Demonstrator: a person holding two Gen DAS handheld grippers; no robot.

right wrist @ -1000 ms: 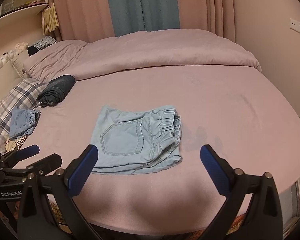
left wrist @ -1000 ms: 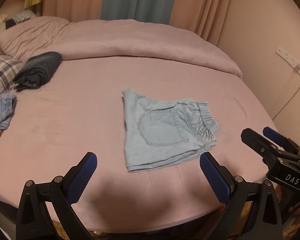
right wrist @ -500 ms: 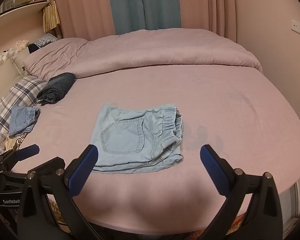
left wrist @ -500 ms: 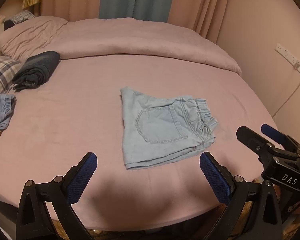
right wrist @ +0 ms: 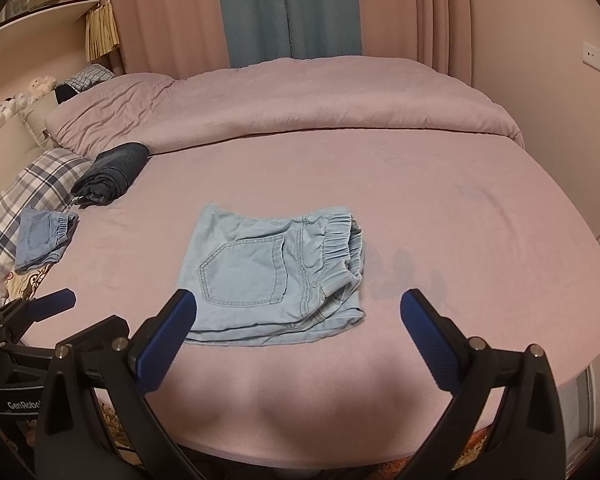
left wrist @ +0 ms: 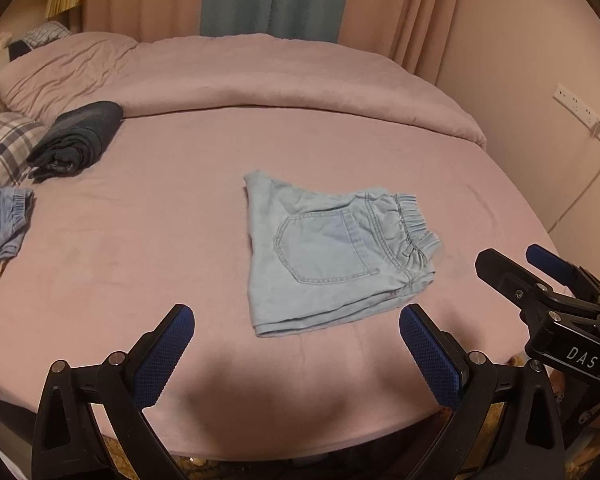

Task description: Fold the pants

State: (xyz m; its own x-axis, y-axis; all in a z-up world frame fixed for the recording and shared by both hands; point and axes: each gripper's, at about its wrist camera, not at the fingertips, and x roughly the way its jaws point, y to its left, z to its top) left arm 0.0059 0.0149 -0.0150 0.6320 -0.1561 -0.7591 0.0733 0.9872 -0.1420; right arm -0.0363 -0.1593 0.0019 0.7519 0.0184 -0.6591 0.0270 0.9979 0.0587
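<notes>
Light blue denim shorts (left wrist: 332, 256) lie folded on the pink bed, back pocket up, elastic waistband to the right. They also show in the right wrist view (right wrist: 272, 276). My left gripper (left wrist: 296, 356) is open and empty, held above the bed's near edge, short of the shorts. My right gripper (right wrist: 296, 340) is open and empty, also near the front edge, just short of the shorts' near hem. The right gripper shows at the right in the left wrist view (left wrist: 540, 280); the left gripper shows at the left in the right wrist view (right wrist: 40, 312).
A folded dark garment (left wrist: 76, 140) and another pair of folded blue shorts (left wrist: 0, 224) lie at the left by a plaid pillow (right wrist: 28, 188). A rolled-back pink duvet (left wrist: 260, 80) covers the far side. A wall (left wrist: 540, 60) with sockets stands to the right.
Both grippers have drawn back and risen a little from the bed; the shorts look slightly farther away. The shorts have not moved. Both grippers stay open.
</notes>
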